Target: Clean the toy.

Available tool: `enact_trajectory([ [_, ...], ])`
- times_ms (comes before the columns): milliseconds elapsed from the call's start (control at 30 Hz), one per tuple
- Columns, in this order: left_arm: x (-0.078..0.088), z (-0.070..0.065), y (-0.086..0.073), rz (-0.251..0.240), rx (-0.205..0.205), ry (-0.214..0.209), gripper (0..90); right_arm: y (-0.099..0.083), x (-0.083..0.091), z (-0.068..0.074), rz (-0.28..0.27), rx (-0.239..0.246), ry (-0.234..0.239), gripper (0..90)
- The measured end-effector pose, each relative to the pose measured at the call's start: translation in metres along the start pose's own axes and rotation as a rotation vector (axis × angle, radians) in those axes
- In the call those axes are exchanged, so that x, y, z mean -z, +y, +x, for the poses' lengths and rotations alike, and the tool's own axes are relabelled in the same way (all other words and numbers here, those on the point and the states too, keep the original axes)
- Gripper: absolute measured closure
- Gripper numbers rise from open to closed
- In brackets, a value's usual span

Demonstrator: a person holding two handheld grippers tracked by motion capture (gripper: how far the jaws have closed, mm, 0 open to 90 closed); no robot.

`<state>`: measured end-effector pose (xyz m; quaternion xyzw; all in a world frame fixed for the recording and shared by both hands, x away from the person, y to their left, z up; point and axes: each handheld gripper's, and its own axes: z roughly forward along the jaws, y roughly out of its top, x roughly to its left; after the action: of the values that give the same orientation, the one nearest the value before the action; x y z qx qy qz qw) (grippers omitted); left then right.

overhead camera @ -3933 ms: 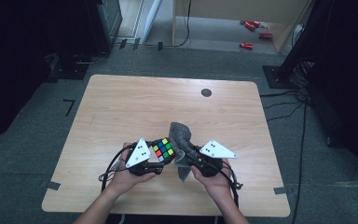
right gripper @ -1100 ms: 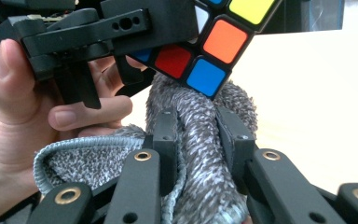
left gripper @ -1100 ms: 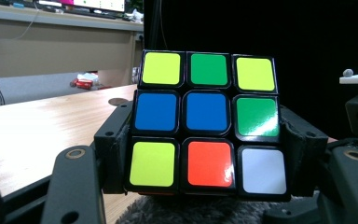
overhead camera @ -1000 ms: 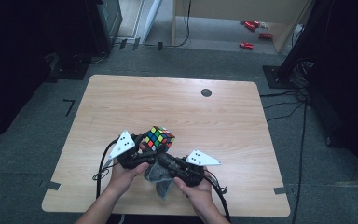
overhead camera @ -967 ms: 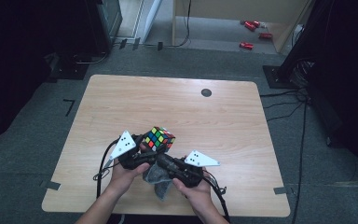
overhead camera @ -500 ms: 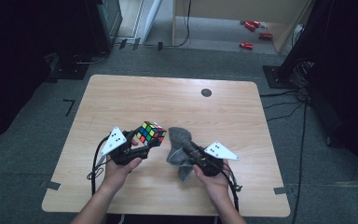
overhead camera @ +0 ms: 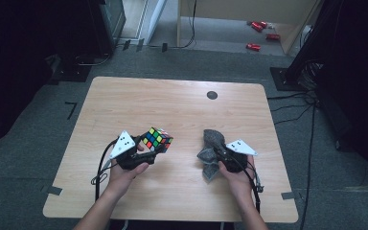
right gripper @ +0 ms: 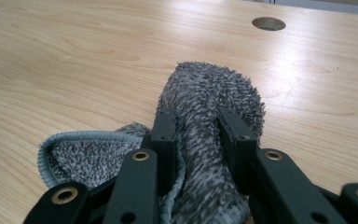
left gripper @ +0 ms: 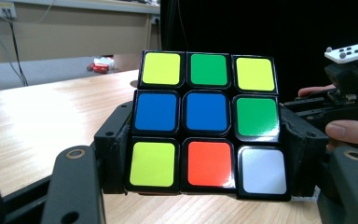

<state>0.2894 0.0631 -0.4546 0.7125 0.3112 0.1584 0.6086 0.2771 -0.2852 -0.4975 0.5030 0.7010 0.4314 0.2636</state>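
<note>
Right gripper (overhead camera: 219, 154), clamped on grey fluffy terry cloth (overhead camera: 211, 152): shifted rightward, away from scrambled multicoloured puzzle cube (overhead camera: 156, 138); cloth formerly touching and partly beneath cube, now well apart; left gripper (overhead camera: 149, 149) with cube moved slightly left on pale wooden table (overhead camera: 172, 103)
</note>
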Motion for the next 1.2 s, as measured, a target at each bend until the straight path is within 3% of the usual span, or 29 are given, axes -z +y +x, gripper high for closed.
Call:
enact_trajectory([
  [167,-0.003,0.003,-0.004,0.034,0.015,-0.001,34.4,-0.005,-0.005,0.001,0.026,0.007,0.0,69.7],
  [267,-0.004,0.005,-0.004,0.042,0.02,0.004,34.5,-0.005,-0.005,0.0,0.02,0.009,0.001,63.5],
  [600,-0.002,0.007,-0.003,0.042,0.035,0.008,34.4,0.01,0.008,0.005,-0.097,0.039,0.061,36.0],
  [800,-0.003,0.007,-0.002,0.046,0.043,0.005,34.4,0.019,0.015,0.026,-0.168,0.096,0.154,31.4],
  [1000,-0.004,0.003,0.0,0.05,0.057,-0.018,34.4,0.022,0.018,0.056,-0.23,0.202,0.247,30.5],
  [1200,-0.008,-0.002,0.0,0.072,0.075,-0.048,34.4,0.017,0.014,0.076,-0.287,0.297,0.313,28.7],
])
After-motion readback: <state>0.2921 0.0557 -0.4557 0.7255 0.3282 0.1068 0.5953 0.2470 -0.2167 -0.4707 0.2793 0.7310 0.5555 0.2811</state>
